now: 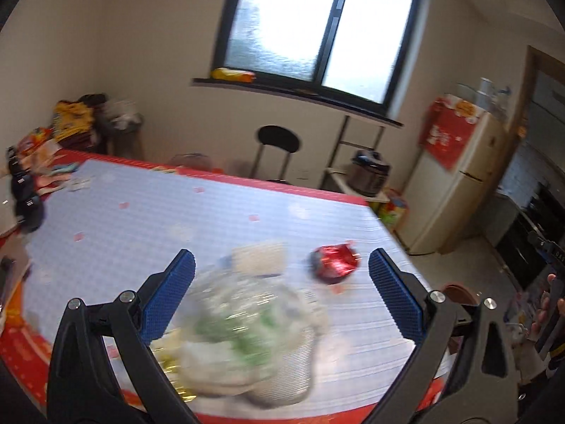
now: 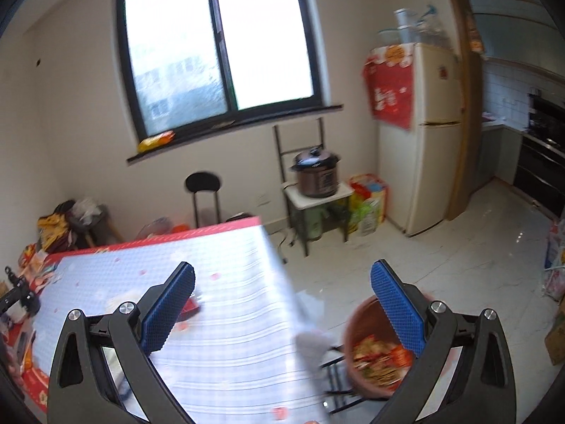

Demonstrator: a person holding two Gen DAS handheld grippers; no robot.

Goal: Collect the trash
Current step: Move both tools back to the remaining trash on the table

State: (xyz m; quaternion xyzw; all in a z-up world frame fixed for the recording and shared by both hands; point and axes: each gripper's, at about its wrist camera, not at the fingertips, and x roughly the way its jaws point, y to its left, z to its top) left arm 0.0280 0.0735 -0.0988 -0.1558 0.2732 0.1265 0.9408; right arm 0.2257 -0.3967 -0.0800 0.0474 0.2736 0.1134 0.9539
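From my left wrist camera, my left gripper point(image 1: 281, 270) stands with its jaws spread wide and nothing between the pads. Just below and ahead of it, between the two fingers, lies a blurred clump of clear plastic wrapping point(image 1: 247, 332) with green and gold bits, resting on the table point(image 1: 141, 212) near its close edge. Beyond that, toward my right finger, sits a crumpled red foil wrapper point(image 1: 334, 260), apart from the clump. I judge I hold the jaws this wide because the clump is bulky and I mean to straddle it before closing.

From my right wrist camera, my right gripper point(image 2: 282, 272) is likewise wide and holds nothing. It hangs over the table's right edge: the left finger is above the tablecloth, where a small red scrap point(image 2: 189, 309) peeks from behind the pad, and the right finger is above a brown bin point(image 2: 356, 346) on the floor, already holding colourful wrappers. I take it the bin stands tight beside the table so trash travels a short way, which would explain my hand being there
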